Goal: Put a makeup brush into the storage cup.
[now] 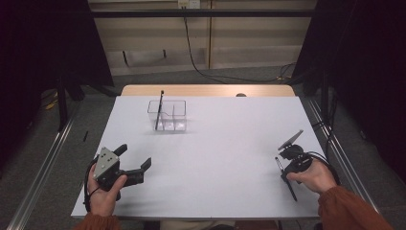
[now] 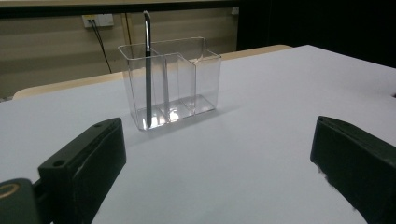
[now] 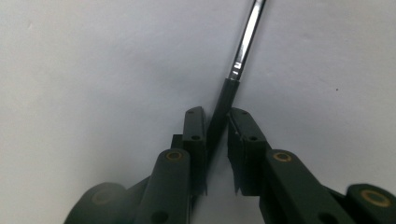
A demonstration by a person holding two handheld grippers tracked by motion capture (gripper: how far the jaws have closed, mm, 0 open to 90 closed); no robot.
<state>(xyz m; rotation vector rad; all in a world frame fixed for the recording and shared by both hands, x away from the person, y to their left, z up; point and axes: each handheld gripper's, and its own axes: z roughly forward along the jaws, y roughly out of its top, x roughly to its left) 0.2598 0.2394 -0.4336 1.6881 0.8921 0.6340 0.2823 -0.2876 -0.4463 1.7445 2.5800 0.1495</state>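
A pen (image 1: 291, 191) with a dark end and a silver barrel lies on the white table (image 1: 215, 143) at the right. My right gripper (image 1: 284, 167) points down on it. In the right gripper view the jaws of that gripper (image 3: 217, 122) press on the dark end of the pen (image 3: 245, 41) from both sides. A clear organizer (image 1: 168, 116) stands at the back left, with a second pen (image 1: 159, 109) upright in its left compartment. My left gripper (image 1: 134, 156) rests at the front left, open and holding nothing. In its own view that gripper (image 2: 219, 158) faces the organizer (image 2: 187, 79) and the upright pen (image 2: 148, 70).
The table's wooden far edge (image 1: 206, 90) shows behind the white sheet. Cables (image 1: 201, 67) run across the floor beyond it. Dark stands flank the table on both sides. A wide bare stretch of the sheet lies between the two grippers.
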